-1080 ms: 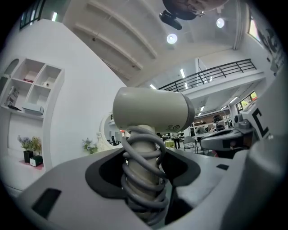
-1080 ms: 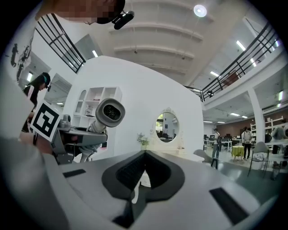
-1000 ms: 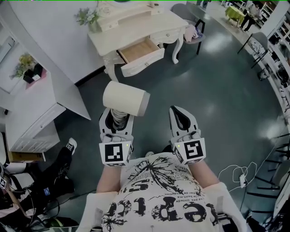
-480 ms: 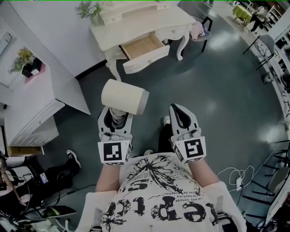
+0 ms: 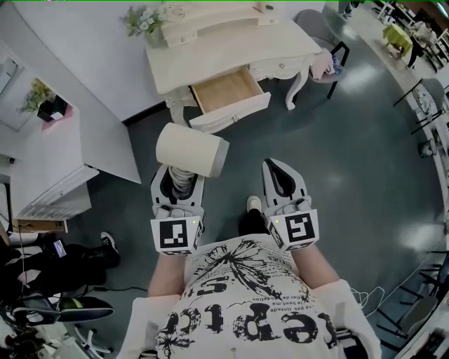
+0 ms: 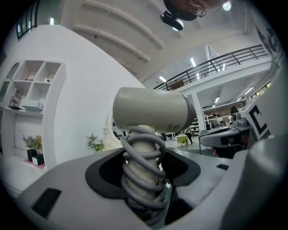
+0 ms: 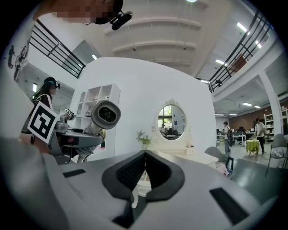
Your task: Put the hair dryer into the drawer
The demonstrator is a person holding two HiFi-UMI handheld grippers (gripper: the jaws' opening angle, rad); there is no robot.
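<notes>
My left gripper (image 5: 178, 184) is shut on the handle of a cream hair dryer (image 5: 191, 149), whose grey cord is coiled round that handle (image 6: 143, 173). The dryer's barrel (image 6: 153, 109) lies level above the jaws. To its right my right gripper (image 5: 279, 181) is shut with nothing between its pads (image 7: 145, 173); the dryer (image 7: 105, 114) shows at its left. Ahead on the floor stands a cream dressing table (image 5: 231, 45) with its drawer (image 5: 226, 95) pulled out, wooden bottom bare. Both grippers are well short of it.
A grey chair (image 5: 324, 49) with clothes on it stands right of the table. A white shelf unit (image 5: 56, 175) is at the left, a seated person (image 5: 63, 252) below it. Flowers (image 5: 144, 19) stand on the table's left end, an oval mirror (image 7: 171, 121) behind.
Both grippers, with the dryer in the left one, have come nearer the dressing table; the table and open drawer now sit lower and closer in the head view.
</notes>
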